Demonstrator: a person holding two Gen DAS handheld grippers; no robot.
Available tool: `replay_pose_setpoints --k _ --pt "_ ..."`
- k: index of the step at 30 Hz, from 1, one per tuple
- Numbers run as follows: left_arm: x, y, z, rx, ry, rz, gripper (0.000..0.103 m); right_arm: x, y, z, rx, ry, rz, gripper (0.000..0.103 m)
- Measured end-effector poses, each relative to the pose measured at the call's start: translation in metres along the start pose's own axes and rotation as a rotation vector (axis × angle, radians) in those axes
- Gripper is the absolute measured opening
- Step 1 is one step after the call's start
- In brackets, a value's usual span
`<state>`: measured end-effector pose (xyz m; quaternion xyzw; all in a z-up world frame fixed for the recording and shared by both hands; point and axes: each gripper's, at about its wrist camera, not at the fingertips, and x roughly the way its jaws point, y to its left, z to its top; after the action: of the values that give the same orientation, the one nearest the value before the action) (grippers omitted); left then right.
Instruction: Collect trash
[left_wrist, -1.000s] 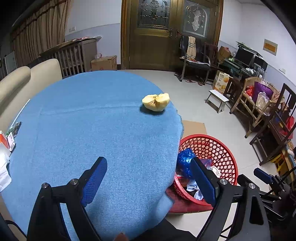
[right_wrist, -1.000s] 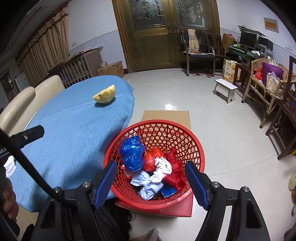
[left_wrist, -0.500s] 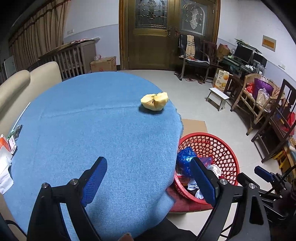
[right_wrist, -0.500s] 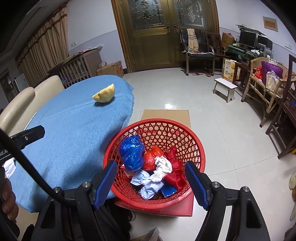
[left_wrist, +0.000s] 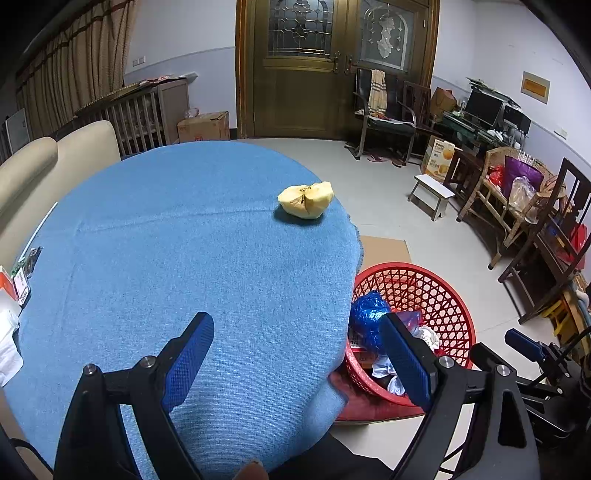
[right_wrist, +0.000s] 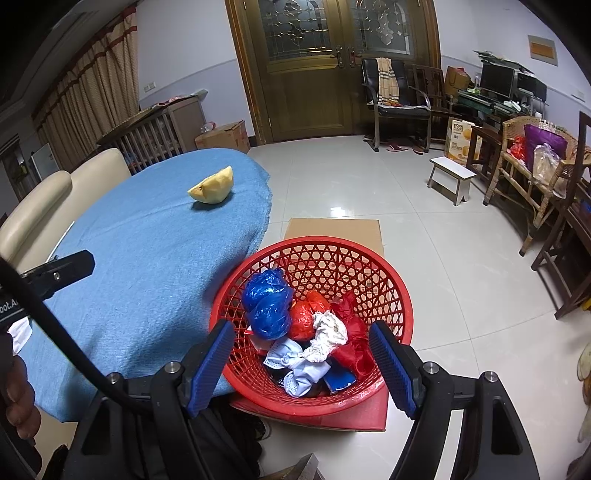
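Left gripper (left_wrist: 295, 354) hangs over the blue-clothed table (left_wrist: 184, 258), jaws spread wide, nothing between them. Straight ahead of those jaws and well beyond their tips sits the apple piece (left_wrist: 306, 201), a pale yellow chunk with the core showing, near the table's far right edge. Just past the right-hand jaw, down on the floor, there's the red basket (left_wrist: 448, 295).

Over to the right gripper (right_wrist: 301, 354): jaws parted too, empty, poised above the red basket (right_wrist: 391, 284), which fills the gap between them. Inside lie a blue bag (right_wrist: 267, 302), a red bag (right_wrist: 306, 317) and crumpled white paper (right_wrist: 327, 332). The apple piece (right_wrist: 212, 190) shows far off to the upper left of the left-hand jaw.
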<state>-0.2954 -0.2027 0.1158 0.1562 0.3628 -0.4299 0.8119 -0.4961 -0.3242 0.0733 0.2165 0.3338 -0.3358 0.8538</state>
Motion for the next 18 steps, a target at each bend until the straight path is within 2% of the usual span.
replay_pose_setpoints --k 18 --pt "0.0013 -0.0035 -0.0021 0.019 -0.003 0.0 0.091 0.0001 0.002 0.0019 -0.005 0.0 0.002 0.079"
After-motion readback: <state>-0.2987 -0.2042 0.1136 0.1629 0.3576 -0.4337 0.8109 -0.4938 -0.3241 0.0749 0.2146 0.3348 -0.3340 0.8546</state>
